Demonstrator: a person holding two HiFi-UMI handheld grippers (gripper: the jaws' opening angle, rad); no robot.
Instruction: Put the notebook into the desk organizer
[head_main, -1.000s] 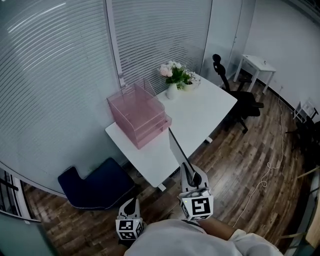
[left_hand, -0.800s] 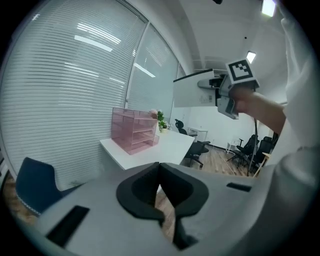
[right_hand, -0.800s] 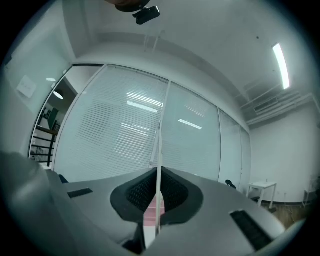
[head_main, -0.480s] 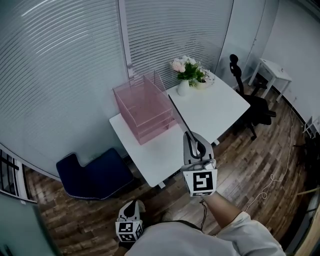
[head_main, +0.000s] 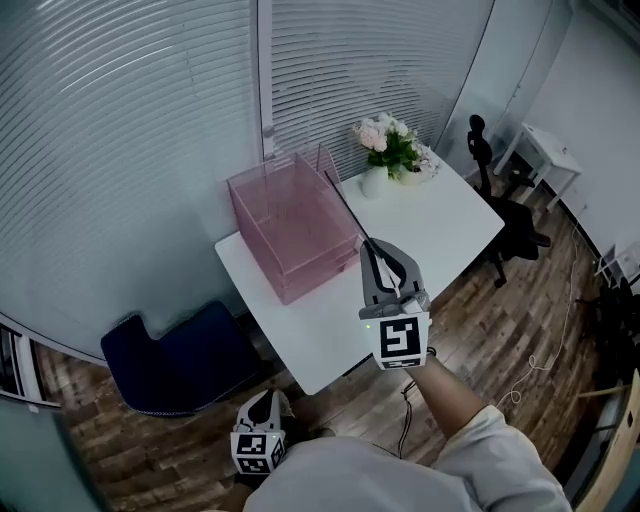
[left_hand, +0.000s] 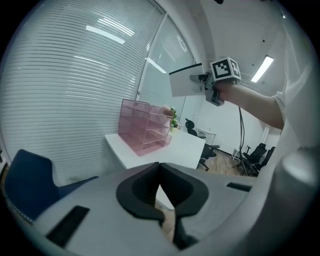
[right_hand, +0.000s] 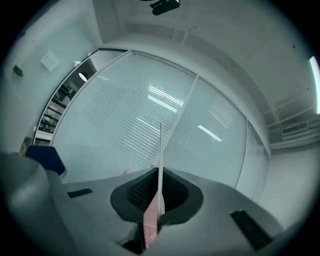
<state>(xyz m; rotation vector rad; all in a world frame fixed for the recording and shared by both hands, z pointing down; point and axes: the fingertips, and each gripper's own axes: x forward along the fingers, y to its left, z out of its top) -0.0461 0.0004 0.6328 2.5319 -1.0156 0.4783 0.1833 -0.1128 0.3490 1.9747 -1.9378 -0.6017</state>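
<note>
Your left gripper (head_main: 266, 402) hangs low, off the desk's (head_main: 330, 335) near edge, jaws pressed together on nothing, probably kept clear. The pink desk organizer (head_main: 290, 225) sits on the desk's left edge by the blinds. Your right gripper (head_main: 374, 256) has its jaws pinching the notebook (left_hand: 186, 84) edge-on, raised beside the organizer's right side, likely so it can slip in.
</note>
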